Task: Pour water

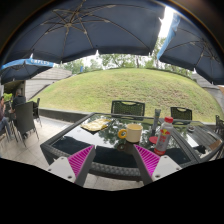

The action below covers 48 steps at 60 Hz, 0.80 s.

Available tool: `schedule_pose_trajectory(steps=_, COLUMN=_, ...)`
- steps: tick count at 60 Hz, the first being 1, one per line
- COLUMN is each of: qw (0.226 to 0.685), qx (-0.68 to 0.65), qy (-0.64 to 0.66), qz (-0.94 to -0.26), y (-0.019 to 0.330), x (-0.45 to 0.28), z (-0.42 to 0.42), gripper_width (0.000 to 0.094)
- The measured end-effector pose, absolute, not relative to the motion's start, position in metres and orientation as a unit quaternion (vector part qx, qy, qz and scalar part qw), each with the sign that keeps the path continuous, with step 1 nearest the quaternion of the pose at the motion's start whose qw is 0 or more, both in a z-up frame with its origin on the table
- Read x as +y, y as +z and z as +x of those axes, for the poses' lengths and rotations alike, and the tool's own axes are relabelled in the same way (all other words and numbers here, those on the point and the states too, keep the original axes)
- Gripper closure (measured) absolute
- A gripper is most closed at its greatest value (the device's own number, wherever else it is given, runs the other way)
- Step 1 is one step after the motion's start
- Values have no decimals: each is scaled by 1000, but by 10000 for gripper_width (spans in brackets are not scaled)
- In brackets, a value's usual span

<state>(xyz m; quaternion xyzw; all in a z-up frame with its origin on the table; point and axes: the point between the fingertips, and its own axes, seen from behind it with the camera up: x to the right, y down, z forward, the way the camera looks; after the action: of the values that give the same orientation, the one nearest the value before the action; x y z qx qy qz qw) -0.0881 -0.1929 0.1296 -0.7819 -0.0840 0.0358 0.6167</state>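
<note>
Gripper held back from a laid patio table, fingers spread and holding nothing.

The gripper (113,160) hangs short of the dark glass-topped outdoor table (70,132), its two magenta-padded fingers (79,160) spread wide with only the table's near edge between them. Beyond the right finger, toward the table's right side, stands a clear plastic bottle with a red cap (166,134), upright, slim, its contents too small to judge. Left of it, near the table's middle, sits a pale yellowish cylindrical container (133,133), and further left a flat tray-like object (97,124). Dark woven chairs (127,108) stand round the table. Large navy parasols (95,30) spread overhead, and a grassy bank (130,88) rises behind.
</note>
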Motion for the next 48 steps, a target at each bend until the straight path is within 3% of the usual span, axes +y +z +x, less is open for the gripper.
schedule_pose_trajectory(steps=20, qw=623, qx=-92, qy=31, qz=-777, y=127, x=-198, z=-49, gripper_width=126)
schedule_pose_trajectory(steps=32, qw=643, qx=-41, qy=-4, qz=-765, y=135, x=-135, z=40, gripper_width=135)
schedule_pose_trajectory(steps=48, qw=636, qx=2, qy=-33, qz=-771, y=105, x=-20, z=125, gripper_width=131)
